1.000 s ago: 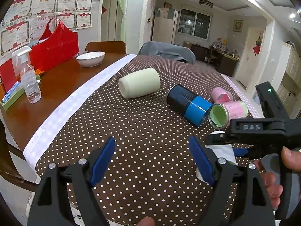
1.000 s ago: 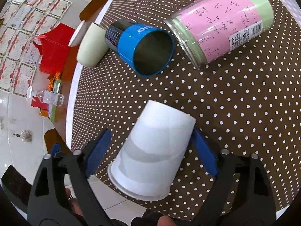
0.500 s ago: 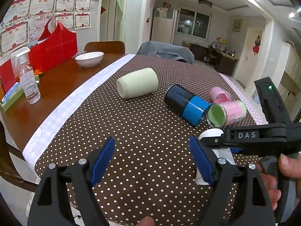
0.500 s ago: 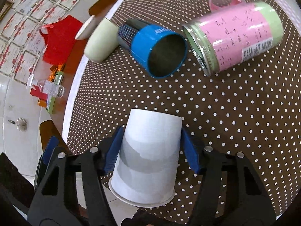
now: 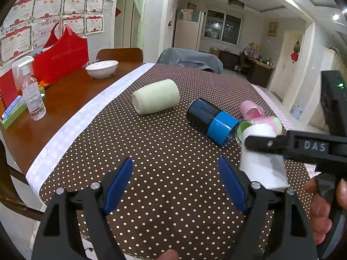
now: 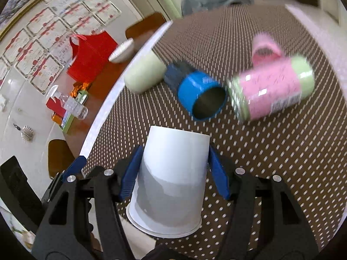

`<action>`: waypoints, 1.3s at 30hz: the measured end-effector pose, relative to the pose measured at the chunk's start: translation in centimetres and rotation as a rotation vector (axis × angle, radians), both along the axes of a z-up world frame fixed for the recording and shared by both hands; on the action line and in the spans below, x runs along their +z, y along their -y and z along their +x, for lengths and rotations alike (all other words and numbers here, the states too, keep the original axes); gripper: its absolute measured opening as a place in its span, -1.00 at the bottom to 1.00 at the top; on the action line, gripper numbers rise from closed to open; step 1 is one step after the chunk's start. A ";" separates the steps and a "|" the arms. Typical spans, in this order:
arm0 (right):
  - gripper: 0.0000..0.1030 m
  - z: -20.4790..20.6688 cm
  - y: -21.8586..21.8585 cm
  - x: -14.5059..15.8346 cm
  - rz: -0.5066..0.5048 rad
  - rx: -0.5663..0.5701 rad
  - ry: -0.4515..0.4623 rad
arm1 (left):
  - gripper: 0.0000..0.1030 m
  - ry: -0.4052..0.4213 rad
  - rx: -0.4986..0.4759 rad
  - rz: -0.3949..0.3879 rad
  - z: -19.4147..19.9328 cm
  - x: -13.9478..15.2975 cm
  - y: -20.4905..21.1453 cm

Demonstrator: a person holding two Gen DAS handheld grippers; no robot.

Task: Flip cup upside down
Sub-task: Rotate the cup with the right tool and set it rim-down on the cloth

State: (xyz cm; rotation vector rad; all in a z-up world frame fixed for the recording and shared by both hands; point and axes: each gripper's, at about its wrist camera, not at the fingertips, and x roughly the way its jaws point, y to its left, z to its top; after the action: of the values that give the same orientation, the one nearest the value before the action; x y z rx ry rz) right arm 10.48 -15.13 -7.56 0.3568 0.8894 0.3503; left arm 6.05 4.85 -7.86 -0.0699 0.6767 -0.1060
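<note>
A white paper cup [image 6: 171, 179] is clamped between the blue pads of my right gripper [image 6: 173, 169], its rim toward the camera and its base pointing away. It is held above the dotted tablecloth [image 6: 271, 162]. In the left wrist view the same cup [image 5: 262, 158] shows at the right, tilted, gripped by the black right gripper [image 5: 269, 144]. My left gripper [image 5: 175, 184] is open and empty, low over the front of the tablecloth [image 5: 151, 151].
A pale green cup [image 5: 156, 99], a black-and-blue cup [image 5: 211, 120], a pink-and-green can [image 6: 273, 93] and a small pink cup [image 5: 251, 111] lie on their sides mid-table. A bowl [image 5: 102, 68], red bag [image 5: 60, 52] and spray bottle [image 5: 31, 88] stand at the left.
My right gripper closed on the white cup, lifted it off the cloth and is tilting it up. The left gripper has stayed still and open.
</note>
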 end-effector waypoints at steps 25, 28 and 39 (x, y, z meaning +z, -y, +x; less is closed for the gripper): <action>0.17 -0.3 -1.6 -1.9 -0.306 -0.133 0.373 | 0.54 0.010 0.031 -0.024 -0.1 0.6 -0.4; 0.17 -0.2 -2.0 -2.0 -0.316 -0.128 0.374 | 0.54 0.009 0.032 -0.027 -0.1 0.5 -0.6; 0.19 -0.7 -2.4 -3.1 -0.327 -0.113 0.331 | 0.54 0.007 0.021 -0.020 -0.1 0.4 -0.3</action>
State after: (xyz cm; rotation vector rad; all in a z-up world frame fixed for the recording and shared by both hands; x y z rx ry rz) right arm 9.76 -12.73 -10.69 0.0431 0.5850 0.1482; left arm 5.97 5.12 -7.42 -0.0954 0.6682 -0.0931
